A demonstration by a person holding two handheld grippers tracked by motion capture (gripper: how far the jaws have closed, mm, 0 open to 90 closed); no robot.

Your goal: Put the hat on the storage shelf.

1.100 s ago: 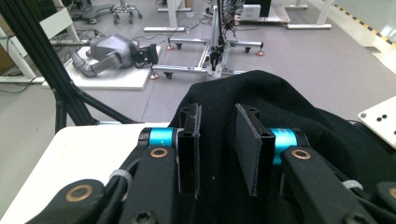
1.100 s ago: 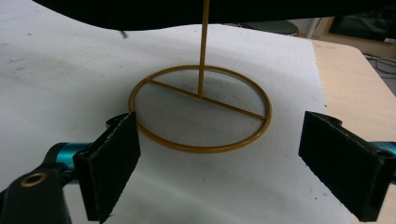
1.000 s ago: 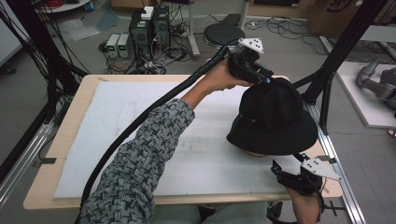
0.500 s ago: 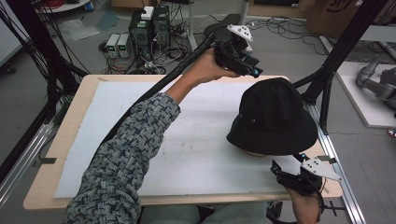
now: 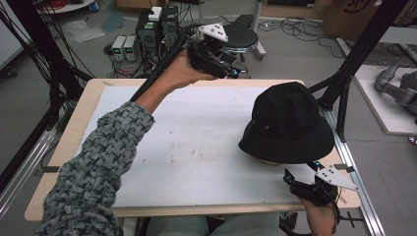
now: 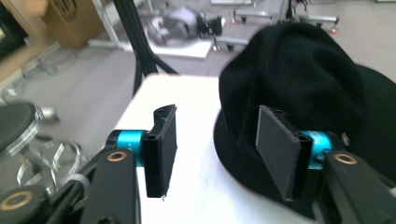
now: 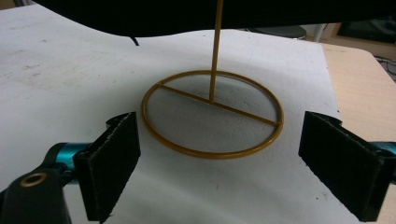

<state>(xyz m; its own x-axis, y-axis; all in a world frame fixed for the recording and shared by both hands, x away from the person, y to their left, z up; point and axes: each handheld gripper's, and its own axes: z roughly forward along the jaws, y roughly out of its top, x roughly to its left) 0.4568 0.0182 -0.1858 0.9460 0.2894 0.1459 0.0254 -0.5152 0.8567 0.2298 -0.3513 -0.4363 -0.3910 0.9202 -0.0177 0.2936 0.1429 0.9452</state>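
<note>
Currently both my grippers stand open, gripping nothing.
My left gripper (image 6: pixel 212 154), jaws just opening, hangs clear of the black hat (image 5: pixel 287 123) on its gold stand (image 7: pixel 212 114) at the table's right; my right gripper (image 7: pixel 224 168) gapes wide before the stand's ring base.

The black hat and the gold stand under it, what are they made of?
The black bucket hat looks like soft woven cloth, matte: no shine, small vent eyelets on the crown, and a brim that droops. The gold stand looks like thin metal wire, painted or plated gold with a light sheen: a rigid ring base, a crossbar and a straight upright rod.
</note>
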